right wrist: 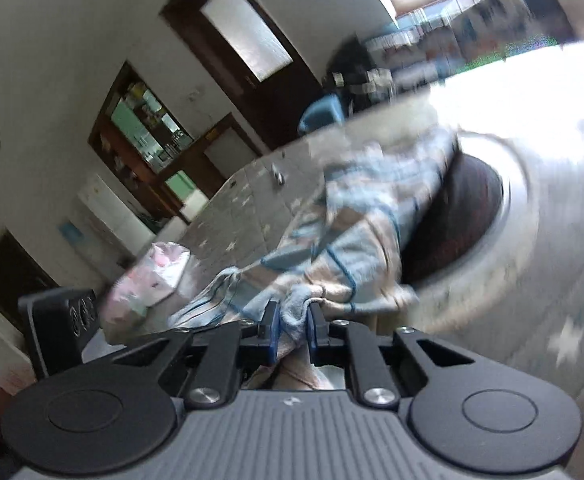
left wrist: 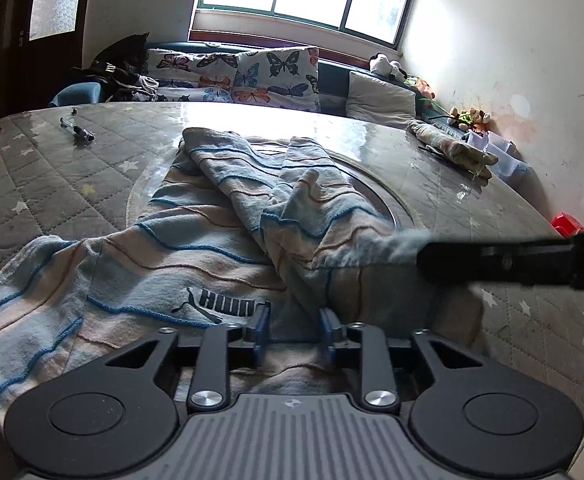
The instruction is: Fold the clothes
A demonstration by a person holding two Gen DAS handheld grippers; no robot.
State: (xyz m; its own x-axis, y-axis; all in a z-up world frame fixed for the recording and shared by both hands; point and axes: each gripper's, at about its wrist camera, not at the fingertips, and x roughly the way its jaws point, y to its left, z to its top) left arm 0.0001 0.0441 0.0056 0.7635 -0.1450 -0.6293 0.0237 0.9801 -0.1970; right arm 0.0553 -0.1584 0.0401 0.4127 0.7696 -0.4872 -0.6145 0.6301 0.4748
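A blue and beige striped sweater [left wrist: 196,248] with a black puma logo lies rumpled on the round, quilted grey table [left wrist: 52,176]. Its sleeves are folded across the body. My left gripper [left wrist: 295,326] rests low over the hem with its blue pads [left wrist: 262,328] apart, the cloth lying flat between them and not pinched. My right gripper [right wrist: 293,328] is shut on a bunched edge of the sweater [right wrist: 331,248]. In the left wrist view it reaches in from the right as a black bar [left wrist: 491,260] with the cloth edge blurred at its tip.
A pen [left wrist: 76,130] lies at the far left of the table, and a folded cloth [left wrist: 451,146] and clear plastic boxes [left wrist: 503,152] at the far right. A dark turntable disc [right wrist: 467,216] sits in the middle. A butterfly-print sofa [left wrist: 252,76] stands behind.
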